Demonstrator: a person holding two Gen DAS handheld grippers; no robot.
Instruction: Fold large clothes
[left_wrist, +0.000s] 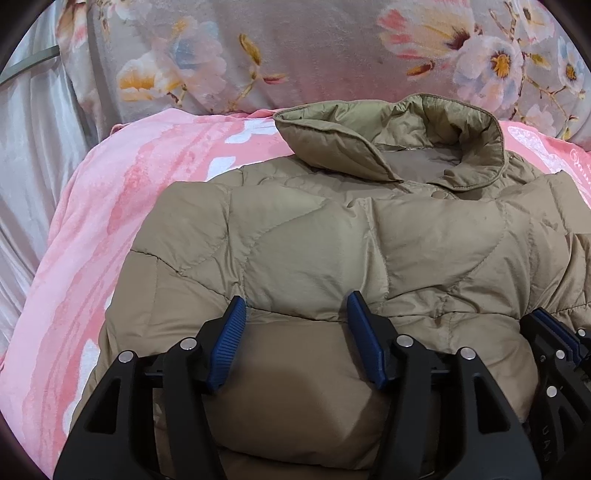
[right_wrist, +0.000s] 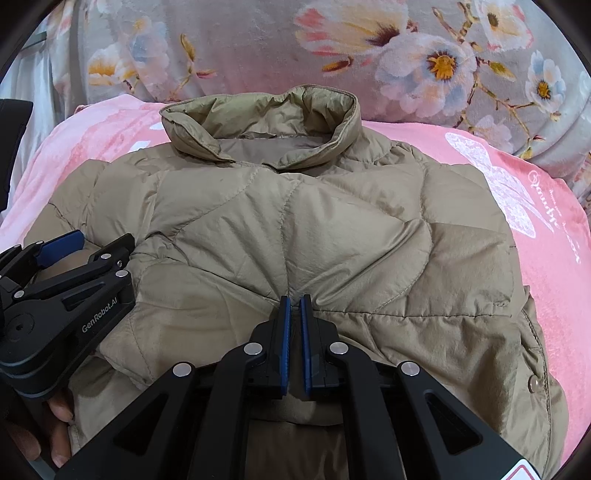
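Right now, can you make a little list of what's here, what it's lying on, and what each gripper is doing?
garment: tan puffy jacket, collar at the far end
lying on: pink blanket
behind: flowery cover
left gripper: open, over the jacket's near edge, nothing pinched
right gripper: shut on a fold of jacket
person: fingers showing under the left gripper

pink blanket, floral bedding, pale curtain

A pink blanket lies before a floral, possibly quilted, cover.
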